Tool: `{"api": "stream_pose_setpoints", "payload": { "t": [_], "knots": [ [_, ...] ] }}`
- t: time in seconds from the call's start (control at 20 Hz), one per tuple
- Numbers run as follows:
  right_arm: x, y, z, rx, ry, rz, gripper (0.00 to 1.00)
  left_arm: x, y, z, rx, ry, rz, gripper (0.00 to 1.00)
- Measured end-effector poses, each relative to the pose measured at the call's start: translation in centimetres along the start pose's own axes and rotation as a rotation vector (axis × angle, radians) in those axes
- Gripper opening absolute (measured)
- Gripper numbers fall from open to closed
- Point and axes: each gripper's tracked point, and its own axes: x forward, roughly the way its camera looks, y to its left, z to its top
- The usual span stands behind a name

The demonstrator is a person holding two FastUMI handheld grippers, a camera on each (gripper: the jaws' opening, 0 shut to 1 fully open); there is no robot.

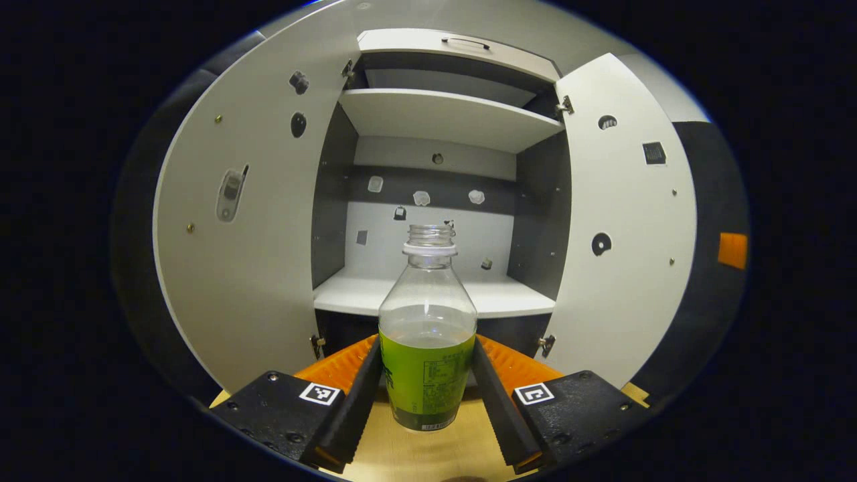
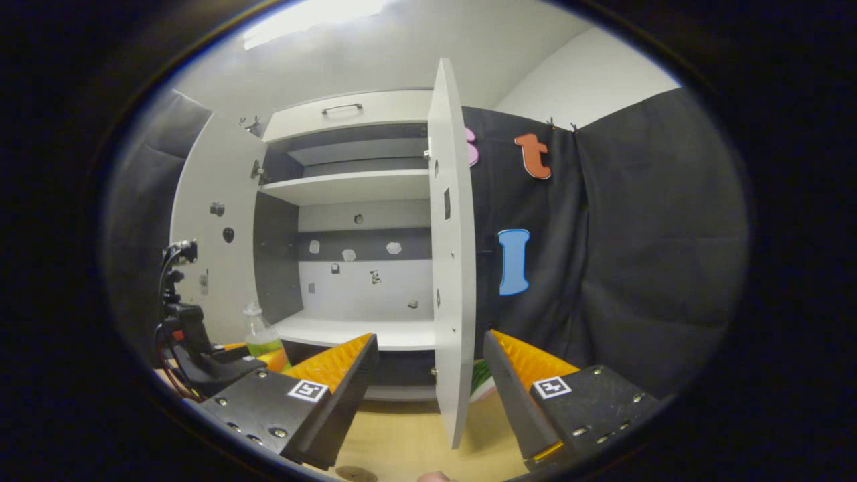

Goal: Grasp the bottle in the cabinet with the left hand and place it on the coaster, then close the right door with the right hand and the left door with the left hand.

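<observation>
Out in front of the cabinet (image 1: 442, 120), the left gripper (image 1: 428, 381) squeezes the bottle (image 1: 428, 335) from both sides. It stands straight up over the wooden table (image 1: 428, 455), capless, with green drink inside. Right of it, the right gripper (image 2: 428, 381) is wide apart around the right door (image 2: 452, 268).

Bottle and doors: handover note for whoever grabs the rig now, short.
Left gripper: jaws closed on the bottle, which is out of the cabinet and over the wooden tabletop.
Right gripper: open, holding nothing, jaws either side of the right door's edge.
Left door and right door both open.
Done: bottle grasped and pulled out.
Left: set it on the coaster, close right door, then left door.
</observation>
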Motion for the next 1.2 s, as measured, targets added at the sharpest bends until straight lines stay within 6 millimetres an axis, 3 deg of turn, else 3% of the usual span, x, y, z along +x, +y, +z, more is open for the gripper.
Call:
{"api": "stream_pose_setpoints", "payload": {
  "t": [0.2,0.65,0.9,1.0,1.2],
  "knots": [
    [0.0,-0.4,0.1,0.010,0.000,-0.004,0.95,-2.1,-0.8,-3.7,0.038,-0.005,-0.046,0.80],
    [0.3,-0.6,-0.2,-0.050,0.045,0.018,0.95,-6.6,-4.8,-16.0,0.026,0.078,-0.106,0.80],
    [0.7,0.3,-0.2,-0.099,0.063,0.024,0.95,-8.3,-5.1,-22.3,0.022,0.152,-0.083,0.81],
    [0.8,1.4,-0.4,-0.108,0.066,0.038,0.95,-8.7,-5.8,-23.6,0.026,0.168,-0.100,0.81],
    [1.0,3.1,-1.1,-0.127,0.085,0.055,0.95,-9.4,-6.9,-24.4,0.035,0.153,-0.137,0.80]
  ]
}}
